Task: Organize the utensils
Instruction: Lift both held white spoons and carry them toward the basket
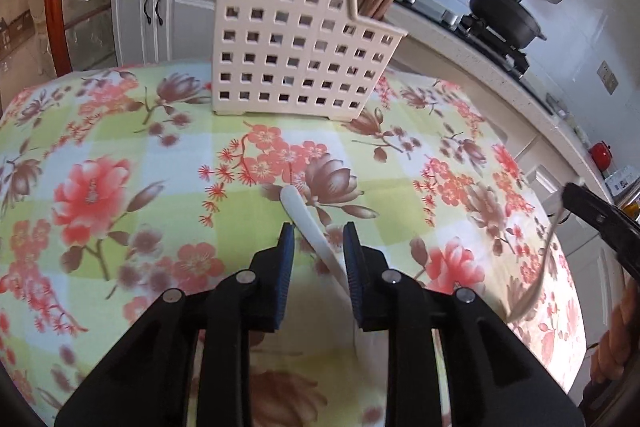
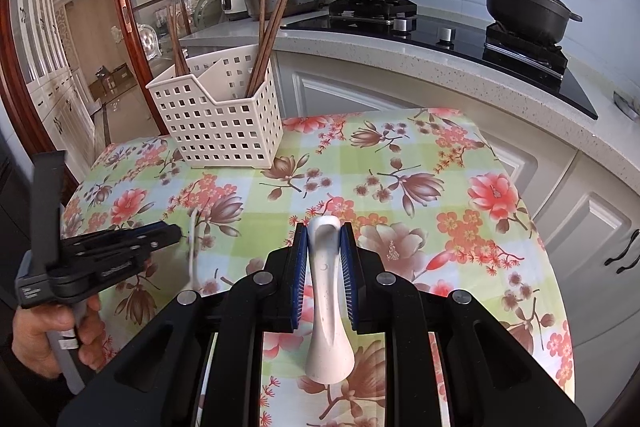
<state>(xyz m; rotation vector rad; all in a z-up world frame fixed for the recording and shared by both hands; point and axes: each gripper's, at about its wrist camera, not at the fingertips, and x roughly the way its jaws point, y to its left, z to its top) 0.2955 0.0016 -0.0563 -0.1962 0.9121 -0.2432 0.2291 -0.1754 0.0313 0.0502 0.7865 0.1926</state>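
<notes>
While level over the tablecloth (image 2: 440, 155) | right gripper (image 2: 324, 231) jaws clamp white spoon (image 2: 326, 291) | left gripper (image 1: 318, 233) jaws wide.

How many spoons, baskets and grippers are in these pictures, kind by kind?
Spoons: 2
Basket: 1
Left gripper, right gripper: 2
Total: 5

Left gripper (image 1: 319, 233) fingers (image 1: 286, 267) straddle a white spoon (image 1: 308, 223) on the tablecloth (image 1: 120, 147)
</notes>
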